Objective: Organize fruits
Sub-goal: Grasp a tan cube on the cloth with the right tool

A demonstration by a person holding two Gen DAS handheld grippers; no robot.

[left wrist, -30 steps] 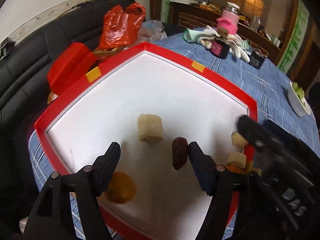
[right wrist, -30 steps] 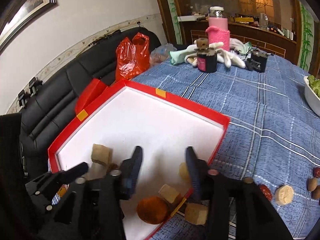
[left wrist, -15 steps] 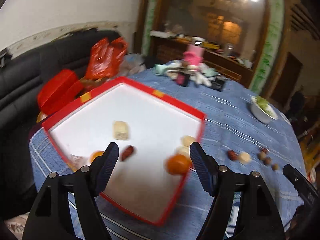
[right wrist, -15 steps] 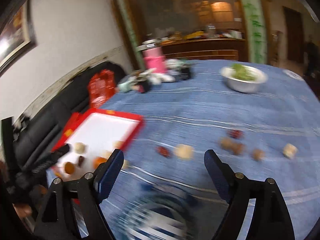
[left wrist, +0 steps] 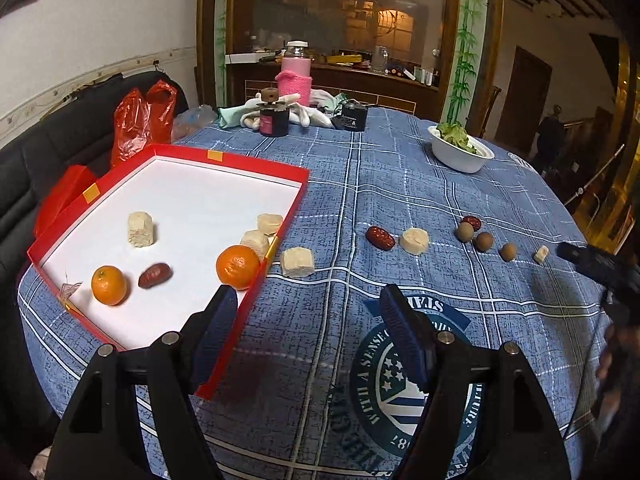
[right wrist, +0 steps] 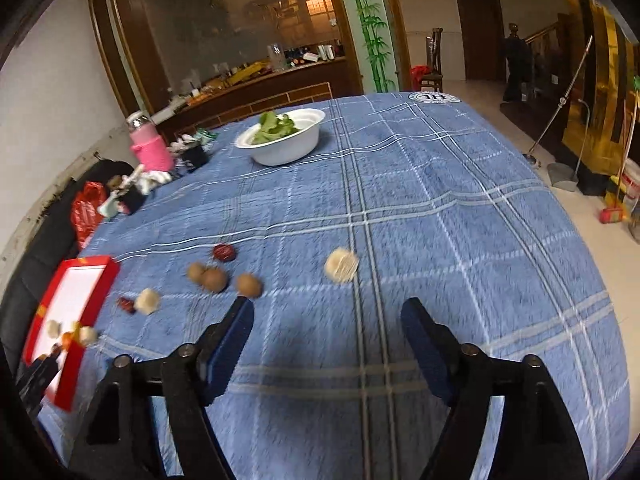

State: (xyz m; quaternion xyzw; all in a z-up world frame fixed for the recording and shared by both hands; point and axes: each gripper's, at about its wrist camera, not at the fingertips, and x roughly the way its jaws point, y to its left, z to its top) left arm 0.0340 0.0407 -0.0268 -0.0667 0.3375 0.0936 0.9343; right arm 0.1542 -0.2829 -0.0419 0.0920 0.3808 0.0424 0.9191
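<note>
Hovering over the blue tablecloth [left wrist: 400, 184], the left gripper [left wrist: 308, 312] sits spread and empty beside the red tray [left wrist: 256, 170] holding two oranges [left wrist: 237, 267]; the right gripper [right wrist: 326, 320], jaws closing on nothing, faces the loose fruits [right wrist: 214, 279] scattered ahead.

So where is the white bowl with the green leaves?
In the left wrist view the white bowl of greens sits on the blue checked tablecloth at the far right, well beyond the row of small fruits, away from the red box.

Dim warm indoor light, fisheye-warped, slightly motion-blurred.
</note>
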